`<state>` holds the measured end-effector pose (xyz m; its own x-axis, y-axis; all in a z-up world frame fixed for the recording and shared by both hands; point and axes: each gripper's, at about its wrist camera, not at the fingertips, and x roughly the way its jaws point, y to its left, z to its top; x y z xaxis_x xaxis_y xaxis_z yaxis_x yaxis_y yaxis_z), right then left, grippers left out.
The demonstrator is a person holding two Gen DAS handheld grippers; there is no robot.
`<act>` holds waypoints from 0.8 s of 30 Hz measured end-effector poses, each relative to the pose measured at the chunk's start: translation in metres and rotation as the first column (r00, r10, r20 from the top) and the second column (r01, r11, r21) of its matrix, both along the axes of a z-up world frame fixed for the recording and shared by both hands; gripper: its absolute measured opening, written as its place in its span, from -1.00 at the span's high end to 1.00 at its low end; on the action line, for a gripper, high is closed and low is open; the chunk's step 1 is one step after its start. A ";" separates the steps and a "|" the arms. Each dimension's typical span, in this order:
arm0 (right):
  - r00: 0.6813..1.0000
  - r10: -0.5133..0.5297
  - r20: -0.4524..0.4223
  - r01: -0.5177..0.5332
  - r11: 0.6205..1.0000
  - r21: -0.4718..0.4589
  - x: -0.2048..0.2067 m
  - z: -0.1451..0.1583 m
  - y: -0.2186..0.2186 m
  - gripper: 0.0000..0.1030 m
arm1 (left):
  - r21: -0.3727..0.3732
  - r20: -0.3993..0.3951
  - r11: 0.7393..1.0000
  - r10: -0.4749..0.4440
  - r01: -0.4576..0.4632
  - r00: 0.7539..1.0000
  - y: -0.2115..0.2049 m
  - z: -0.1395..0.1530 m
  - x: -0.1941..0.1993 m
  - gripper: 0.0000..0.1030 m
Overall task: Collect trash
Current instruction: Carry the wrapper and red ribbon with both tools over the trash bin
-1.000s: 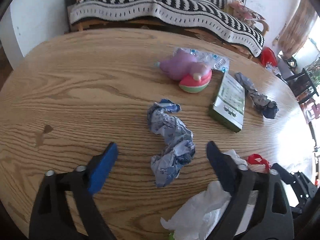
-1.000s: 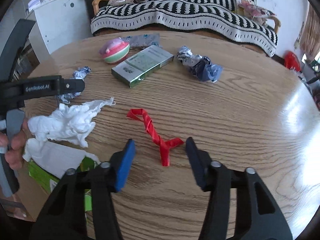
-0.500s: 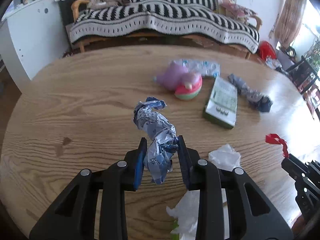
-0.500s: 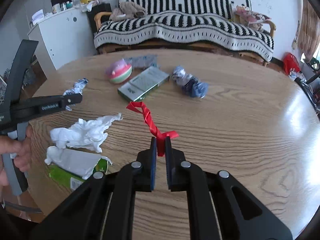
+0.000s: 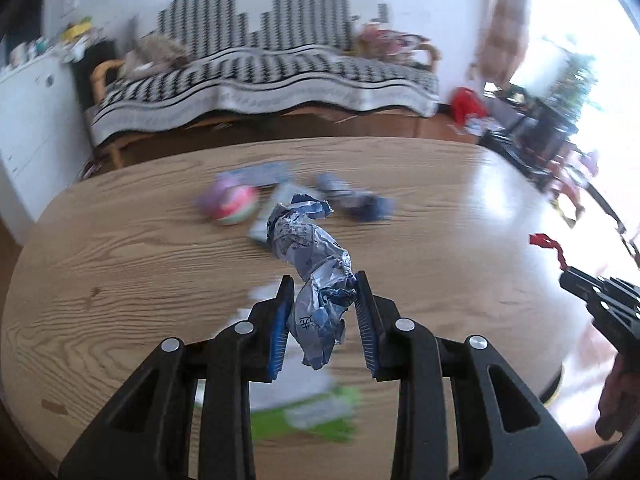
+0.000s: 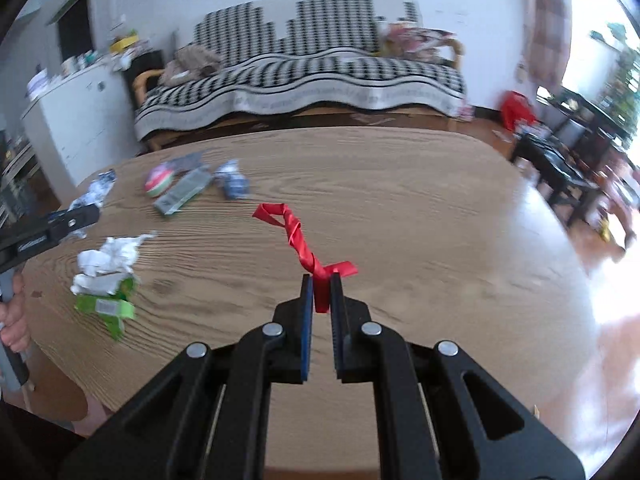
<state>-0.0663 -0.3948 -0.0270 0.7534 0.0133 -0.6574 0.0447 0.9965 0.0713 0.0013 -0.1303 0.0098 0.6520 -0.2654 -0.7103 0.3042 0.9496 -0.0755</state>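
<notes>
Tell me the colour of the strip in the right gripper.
Red strip; clearest in the right wrist view.

1. Left wrist view looks forward past the left claw (image 5: 323,286), raised above the worktop (image 5: 120,248), toward the striped sofa (image 5: 260,72).
2. Right wrist view looks likewise past the right claw (image 6: 319,288).
3. Both share the worktop, the sofa, and each other's claw.

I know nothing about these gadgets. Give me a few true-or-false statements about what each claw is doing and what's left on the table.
1. The left gripper is clamped on a crumpled blue-and-white wrapper. True.
2. The right gripper is open and holds nothing. False: it pinches a red ribbon.
3. The red ribbon lies flat on the table. False: it is lifted above it.
4. A white crumpled tissue remains on the table. True.
</notes>
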 end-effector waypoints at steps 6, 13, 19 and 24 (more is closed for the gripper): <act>0.987 -0.159 0.001 0.159 0.987 0.011 -0.065 -0.004 -0.086 0.82 | 0.003 0.020 0.984 -0.176 0.176 0.984 -0.092 -0.003 -0.045 0.42; 0.952 -0.304 -0.034 0.305 0.951 0.037 -0.125 -0.023 -0.161 0.82 | 0.040 0.002 0.924 -0.380 0.380 0.925 -0.191 -0.028 -0.097 0.42; 0.930 -0.356 -0.086 0.362 0.930 0.064 -0.158 -0.042 -0.196 0.82 | 0.050 -0.025 0.861 -0.506 0.506 0.862 -0.257 -0.049 -0.134 0.42; 0.912 -0.384 -0.143 0.399 0.913 0.091 -0.177 -0.057 -0.212 0.82 | 0.043 -0.063 0.814 -0.577 0.580 0.814 -0.298 -0.067 -0.155 0.42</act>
<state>-0.2434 -0.6065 -0.0843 0.6297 -0.1855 -0.7544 0.4447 0.8823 0.1543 -0.1532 -0.4285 -0.0568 0.3583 -0.5416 -0.7605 0.7964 0.6024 -0.0538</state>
